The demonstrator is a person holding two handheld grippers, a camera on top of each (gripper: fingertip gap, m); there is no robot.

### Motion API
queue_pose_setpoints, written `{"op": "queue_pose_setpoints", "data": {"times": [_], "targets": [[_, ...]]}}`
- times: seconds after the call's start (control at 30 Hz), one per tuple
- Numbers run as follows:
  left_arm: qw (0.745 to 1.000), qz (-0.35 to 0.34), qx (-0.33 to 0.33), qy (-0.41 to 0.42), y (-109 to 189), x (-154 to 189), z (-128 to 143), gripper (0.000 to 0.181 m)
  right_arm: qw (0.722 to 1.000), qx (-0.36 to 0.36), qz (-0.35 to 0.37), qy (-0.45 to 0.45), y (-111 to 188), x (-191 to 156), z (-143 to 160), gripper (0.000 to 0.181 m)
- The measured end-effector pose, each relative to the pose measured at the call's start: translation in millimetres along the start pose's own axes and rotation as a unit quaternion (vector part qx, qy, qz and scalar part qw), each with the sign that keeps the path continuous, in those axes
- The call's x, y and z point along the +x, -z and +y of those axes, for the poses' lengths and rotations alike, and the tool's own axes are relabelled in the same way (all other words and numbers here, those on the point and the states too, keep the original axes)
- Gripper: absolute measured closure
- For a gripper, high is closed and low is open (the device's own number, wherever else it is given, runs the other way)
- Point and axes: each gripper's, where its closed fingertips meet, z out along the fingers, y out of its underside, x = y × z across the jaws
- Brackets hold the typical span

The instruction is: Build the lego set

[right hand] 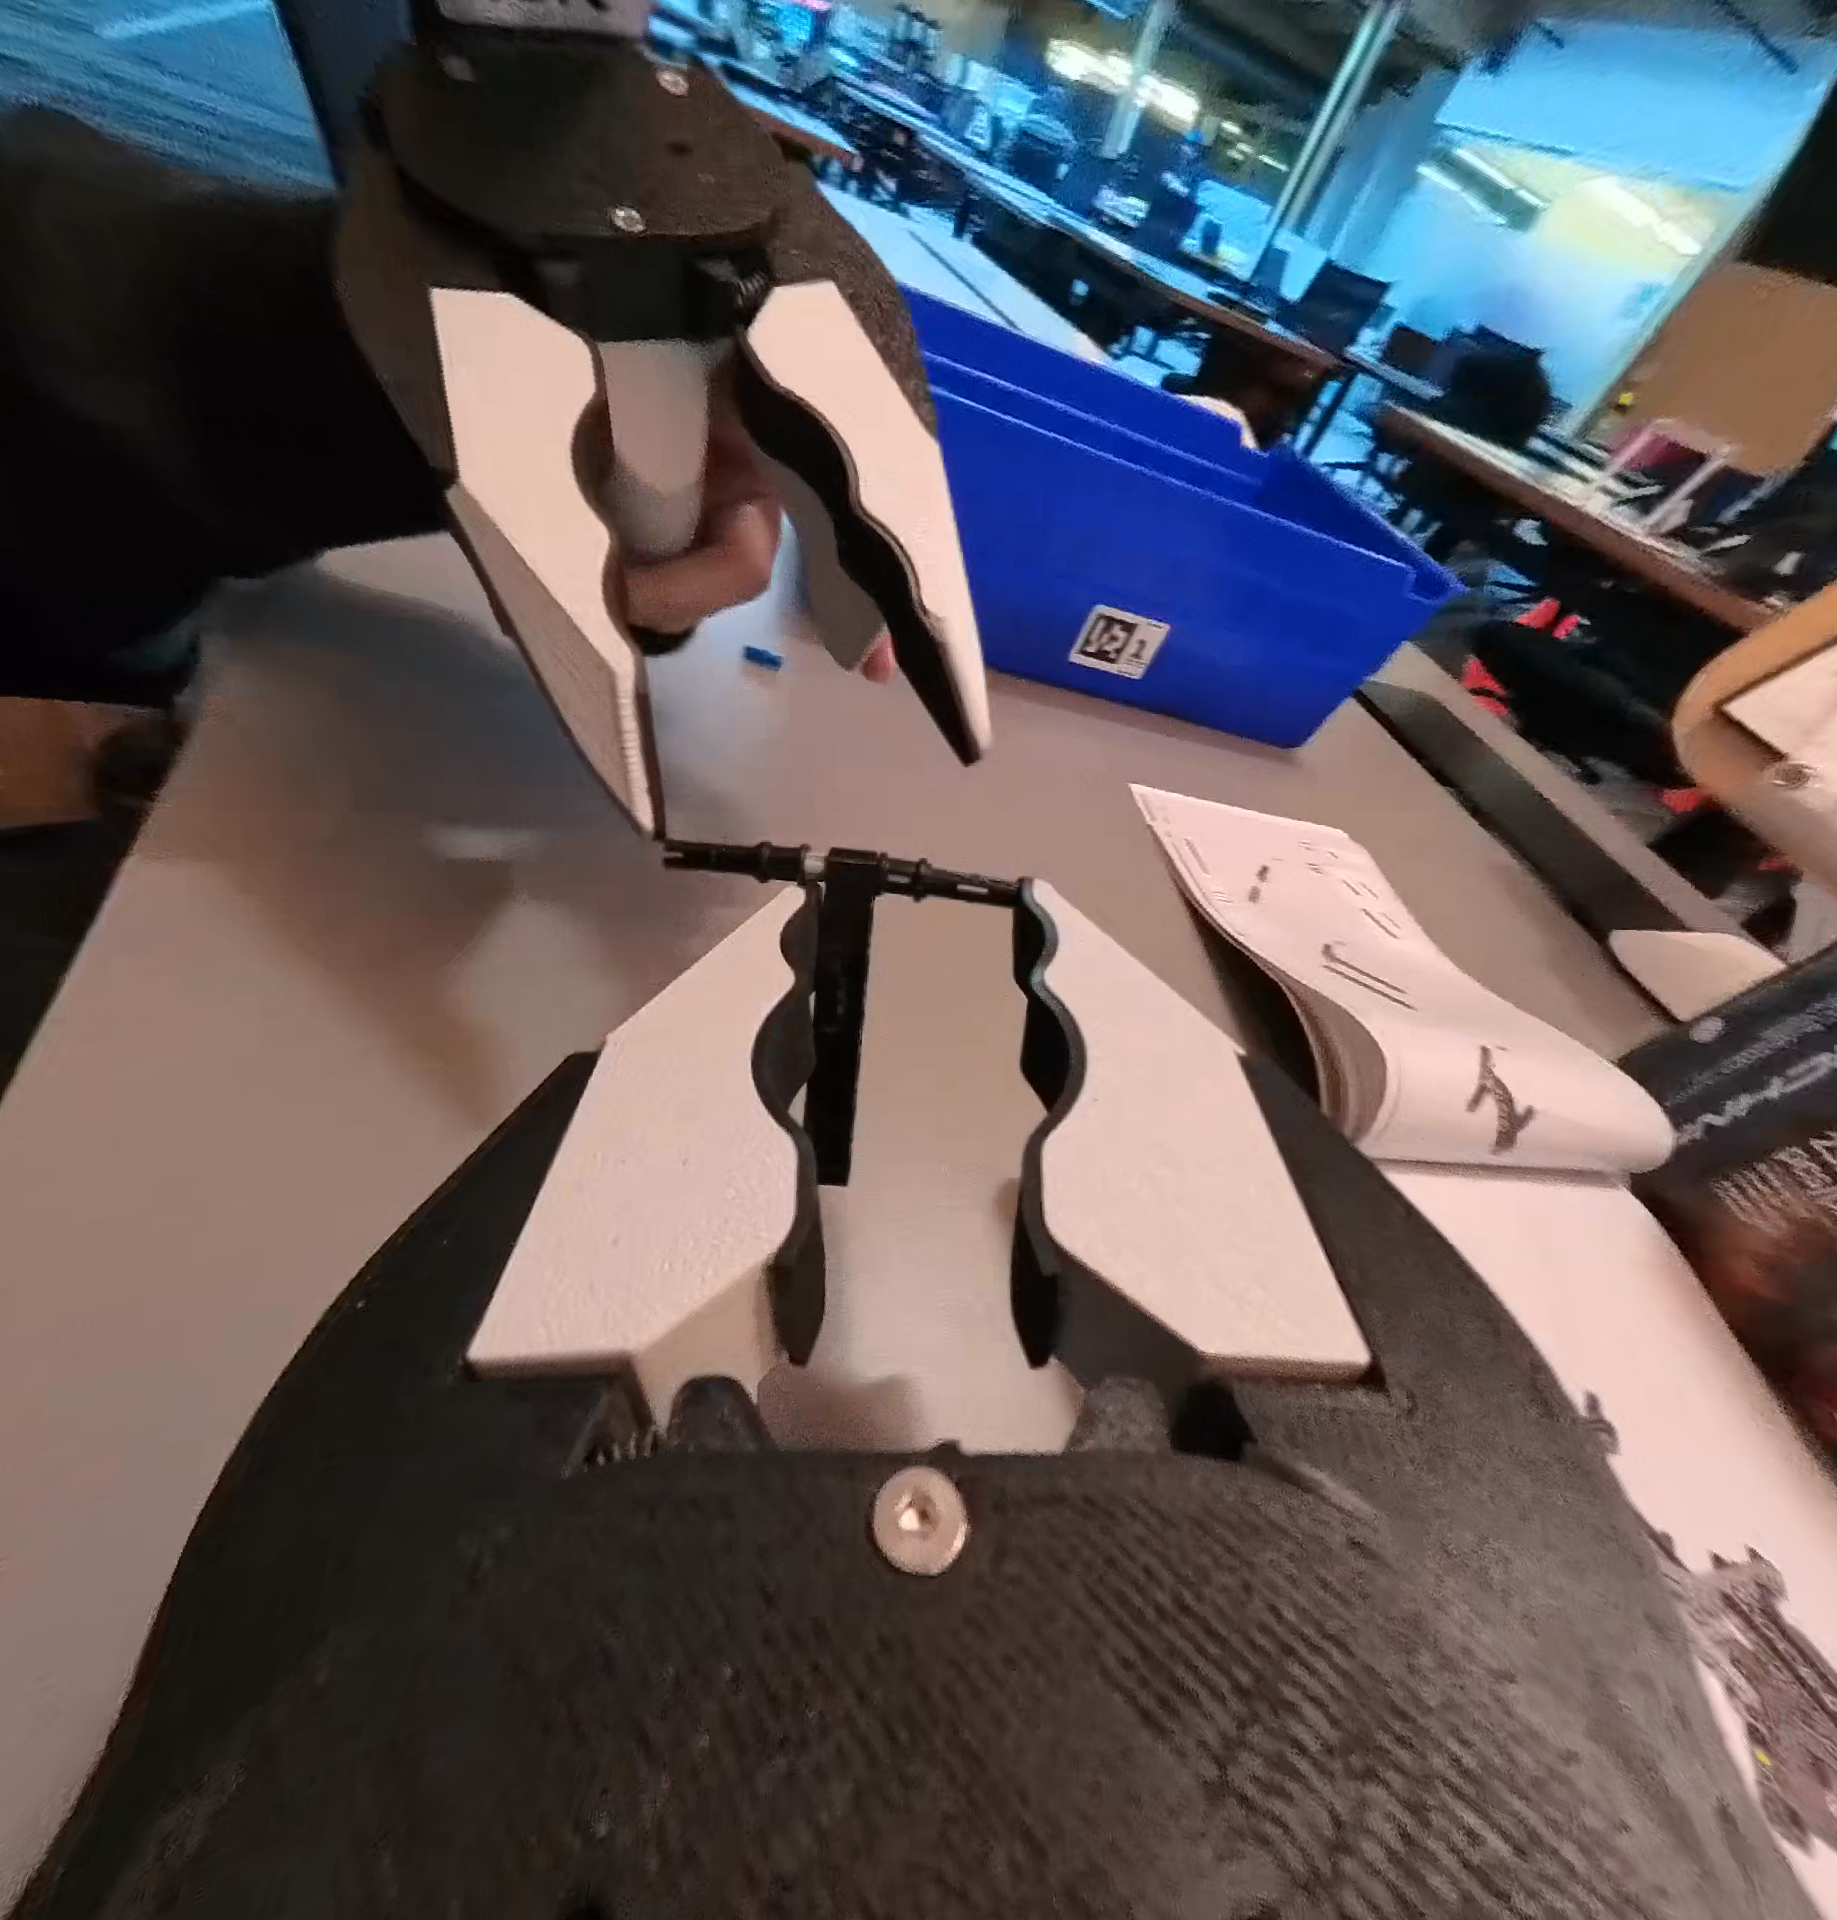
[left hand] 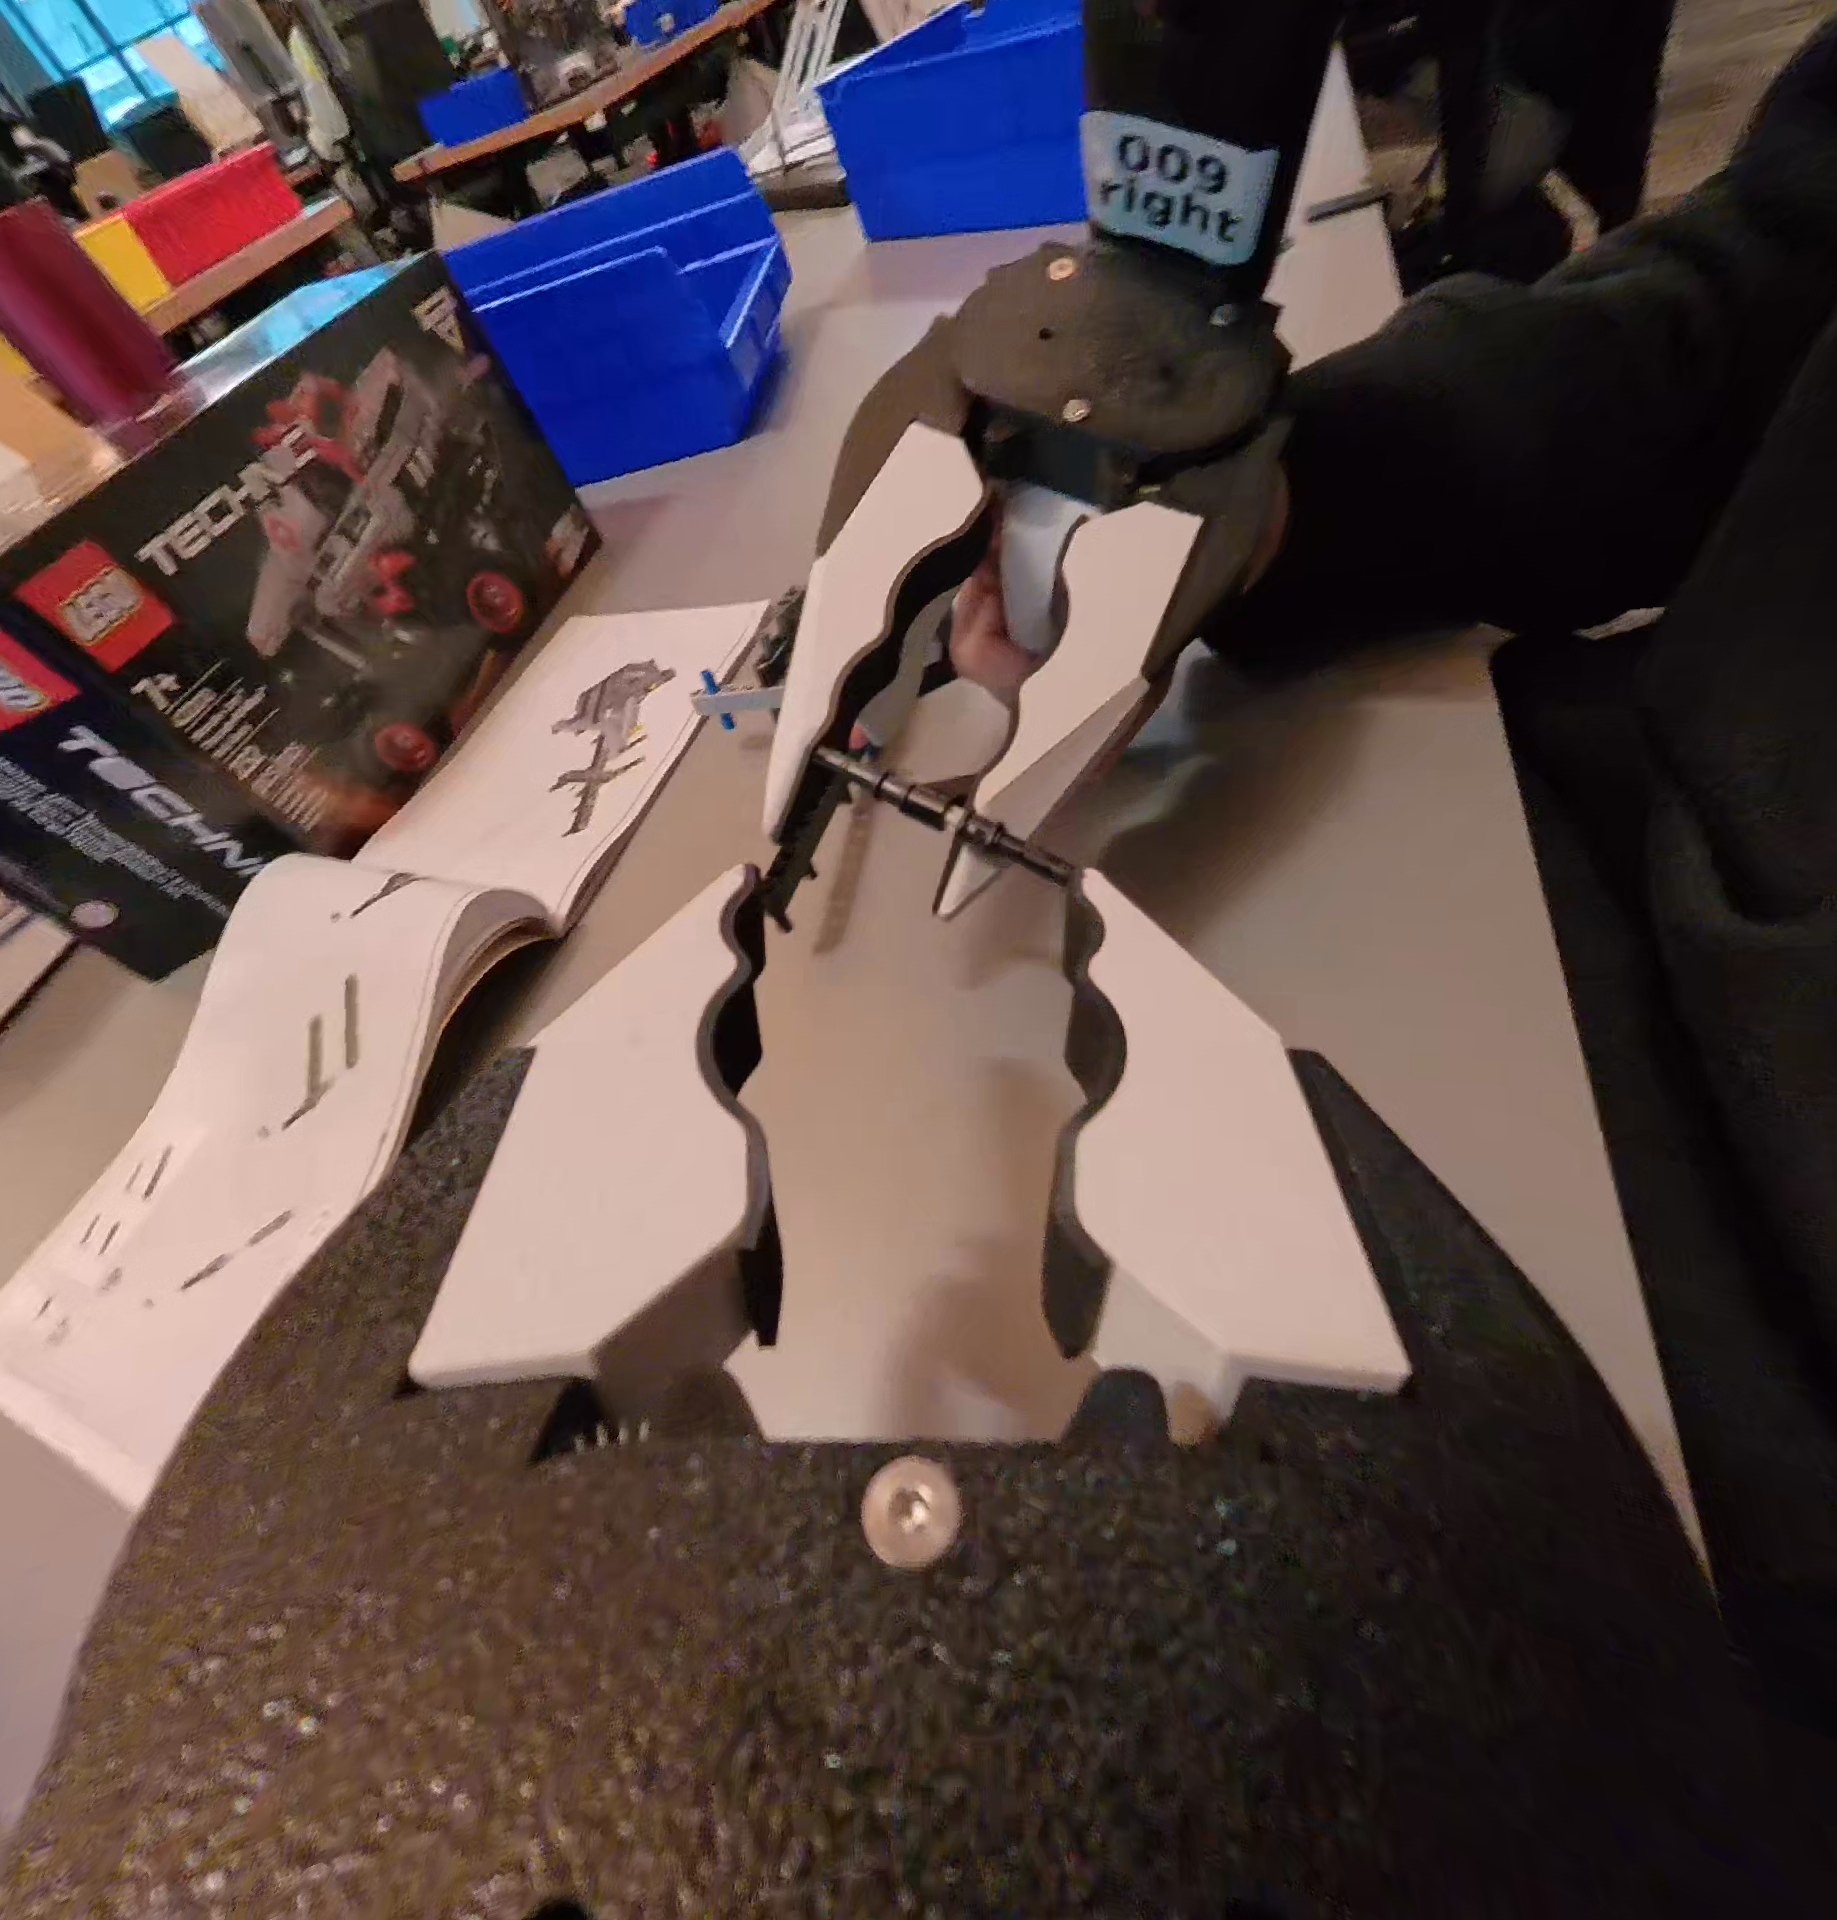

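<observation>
The right gripper [right hand: 914,899] is held partly open, and a black axle [right hand: 841,871] is carried crosswise at its fingertips, clear of the grey table [left hand: 1309,987]. One end of the axle is pressed against the inner pad of one finger. The axle runs past the tip of the other finger and juts out beyond it. A black beam [right hand: 836,1039] hangs from the axle into the gap between the fingers, close against one pad.

The left gripper [left hand: 914,883] is spread wide and nothing is held in it. It is faced toward the right gripper, tip to tip. One of its fingertips [right hand: 652,816] is seen at the jutting end of the axle, touching it or very nearly so.

An open instruction booklet [left hand: 374,987] is laid on the table to the left of the left gripper. A Lego box [left hand: 270,582] is set beyond the booklet. Blue bins [left hand: 633,343] are seen farther ahead. A small blue pin [right hand: 760,657] is seen on the table behind the left gripper's fingers.
</observation>
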Motion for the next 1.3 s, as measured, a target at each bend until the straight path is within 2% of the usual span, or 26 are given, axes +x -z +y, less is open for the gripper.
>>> {"op": "queue_pose_setpoints", "data": {"times": [0.1, 0.37, 0.6, 0.7, 0.93, 1.07, 1.17, 1.3], "targets": [[0.999, 0.035, -0.005, 0.005, -8, 14, 3, 0.121, 0.999, -0.009, -0.038, -0.004, 0, -12, 2, 0.147], [0.999, 0.044, -0.023, -0.003, -18, 19, 15, 0.122, 0.998, -0.028, -0.046, 0.034, -3, -18, 10, 0.147], [0.998, 0.064, -0.006, -0.005, -18, 26, 12, 0.142, 0.998, -0.026, -0.037, 0.04, -3, -15, 8, 0.146], [0.997, 0.072, 0.008, 0.029, -15, 25, 8, 0.143, 0.998, -0.018, -0.003, 0.053, -1, -4, 4, 0.147], [0.988, 0.097, 0.013, 0.118, -8, 21, 4, 0.142, 0.994, -0.039, 0.009, 0.099, -2, -4, 11, 0.147], [0.996, 0.072, -0.016, 0.051, -7, 22, 11, 0.14, 0.997, -0.052, 0.006, 0.047, -3, -1, 16, 0.147], [0.999, 0.036, -0.032, 0.005, -13, 17, 12, 0.151, 0.999, -0.047, -0.002, 0.001, -3, 0, 16, 0.147], [1.0, 0.018, -0.019, -0.01, -16, 13, 9, 0.166, 0.998, -0.066, 0.014, -0.003, -5, 3, 21, 0.147]]}}
